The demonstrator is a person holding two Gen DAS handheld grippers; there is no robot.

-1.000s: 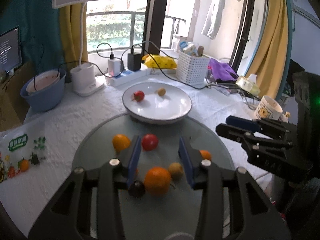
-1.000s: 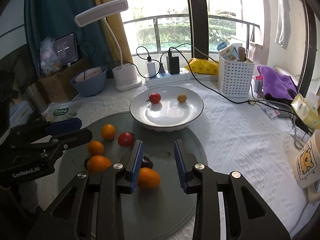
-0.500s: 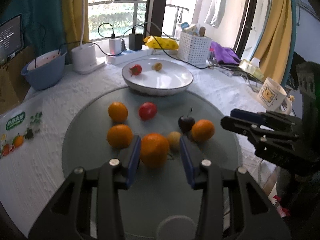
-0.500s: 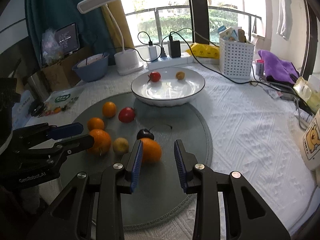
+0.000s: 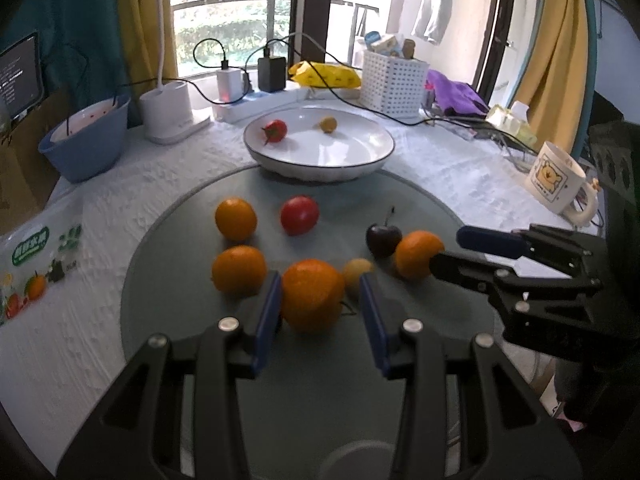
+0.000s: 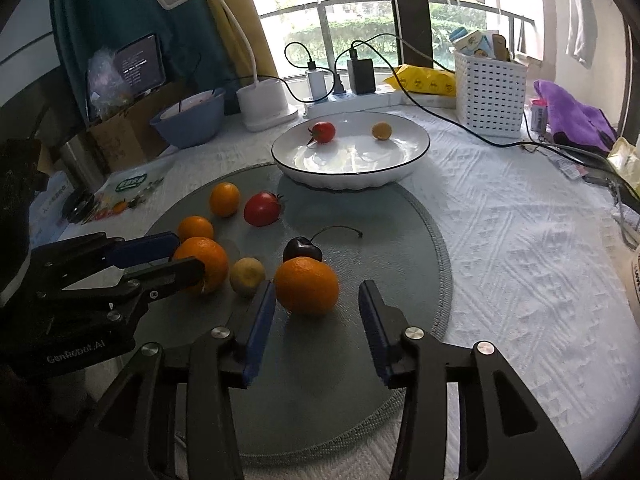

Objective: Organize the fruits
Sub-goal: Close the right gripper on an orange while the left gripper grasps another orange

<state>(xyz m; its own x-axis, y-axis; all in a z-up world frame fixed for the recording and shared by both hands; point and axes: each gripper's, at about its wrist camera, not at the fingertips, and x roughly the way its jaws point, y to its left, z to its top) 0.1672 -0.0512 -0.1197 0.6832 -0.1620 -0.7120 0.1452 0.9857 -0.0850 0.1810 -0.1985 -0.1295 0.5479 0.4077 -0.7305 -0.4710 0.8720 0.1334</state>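
Observation:
Several fruits lie on a round grey mat (image 5: 420, 208) (image 6: 408, 216). My left gripper (image 5: 319, 304) is open, its jaws on either side of a large orange (image 5: 313, 295) (image 6: 204, 262) without closing on it. My right gripper (image 6: 317, 300) is open around another orange (image 6: 306, 286) (image 5: 418, 254). Next to them lie a dark cherry (image 6: 302, 249) (image 5: 383, 237), a small yellow fruit (image 6: 247, 275) (image 5: 357, 271), a tomato (image 5: 299, 214) (image 6: 262, 209) and two small oranges (image 5: 236, 218) (image 5: 239, 269). A white plate (image 5: 360, 156) (image 6: 400, 168) behind holds a small tomato (image 6: 323, 132) and a yellow fruit (image 6: 381, 130).
Behind the plate stand a white lamp base (image 5: 168, 114), a power strip with chargers (image 5: 248, 96), a white basket (image 5: 394, 82) and a blue bowl (image 5: 86, 142). A bear mug (image 5: 556, 178) stands at the right. Cables cross the white tablecloth.
Both grippers have pulled back and down toward the near fruits. The large orange now sits between my left jaws, and the other orange between my right jaws. The fruits have not moved.

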